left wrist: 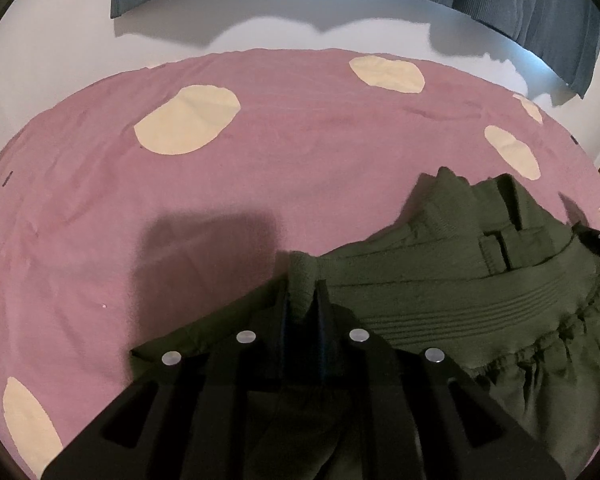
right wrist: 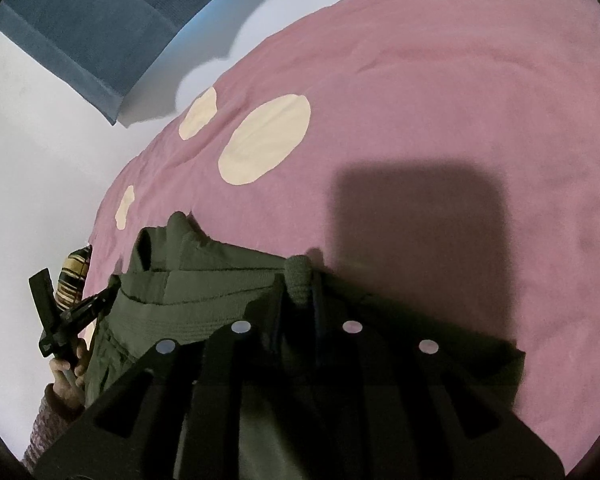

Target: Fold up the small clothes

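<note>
Green pants (left wrist: 460, 280) lie bunched on the pink cover (left wrist: 179, 240), just ahead of both grippers. Left gripper (left wrist: 303, 300) pinches one rolled edge; right gripper (right wrist: 297, 286) pinches another, jaws narrow. I think folding has only begun; most folds are left.

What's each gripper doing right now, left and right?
Left gripper: closed on a bunched fold of the olive green garment.
Right gripper: closed on another bunched fold of the same garment.
</note>
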The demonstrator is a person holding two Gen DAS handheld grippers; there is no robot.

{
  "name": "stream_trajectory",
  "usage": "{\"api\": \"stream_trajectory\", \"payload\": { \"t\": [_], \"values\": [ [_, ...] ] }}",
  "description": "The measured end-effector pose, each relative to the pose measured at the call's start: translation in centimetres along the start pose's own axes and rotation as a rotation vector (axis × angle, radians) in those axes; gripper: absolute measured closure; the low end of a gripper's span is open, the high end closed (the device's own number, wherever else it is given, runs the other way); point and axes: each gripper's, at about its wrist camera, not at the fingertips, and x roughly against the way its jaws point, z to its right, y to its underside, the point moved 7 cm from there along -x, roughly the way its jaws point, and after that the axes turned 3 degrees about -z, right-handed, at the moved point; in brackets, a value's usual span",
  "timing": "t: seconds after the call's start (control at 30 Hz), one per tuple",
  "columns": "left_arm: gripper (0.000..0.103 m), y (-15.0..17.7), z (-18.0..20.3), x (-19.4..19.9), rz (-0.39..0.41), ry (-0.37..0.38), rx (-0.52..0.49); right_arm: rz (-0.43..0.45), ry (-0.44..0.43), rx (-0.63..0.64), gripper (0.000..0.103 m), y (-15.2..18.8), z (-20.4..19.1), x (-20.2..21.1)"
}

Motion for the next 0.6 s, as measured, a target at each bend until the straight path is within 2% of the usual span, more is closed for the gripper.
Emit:
{"api": "stream_trajectory", "payload": {
  "t": [0.07, 0.17, 0.23, 0.33, 0.47, 0.53, 0.6],
  "values": [
    [0.084, -0.1, 0.0, 0.1, -0.006, -0.018, -0.001, 0.013, 0.014, -0.003, 0.086, 0.1, -0.2, 0.6],
    [0.06, -0.1, -0.1, 0.9, -0.011, -0.064, 0.007, 0.041, 0.038, -0.006, 0.073, 0.4, -0.4, 2.2],
    [0.044, 0.2, -0.1, 1.8, -0.007, -0.043, 0.014, 0.061, 0.038, -0.006, 0.06, 0.8, -0.6, 3.6],
    [0.033, 1.2, -0.1, 4.0, -0.004, -0.01, 0.019, 0.104, 0.0, -0.018, 0.044, 1.7, -1.0, 6.7],
    [0.027, 3.6, -0.8, 7.9, 0.03, 0.037, 0.063, 0.135, -0.035, -0.04, 0.036, 4.3, -1.0, 10.7],
    [0.024, 5.6, -1.6, 9.9, 0.045, 0.068, 0.12, 0.14, -0.03, -0.061, 0.031, 6.3, -0.6, 12.4],
    [0.024, 8.2, -2.6, 11.4, 0.039, 0.091, 0.174, 0.128, -0.035, -0.087, 0.03, 8.7, 0.1, 13.5]
  ]
}}
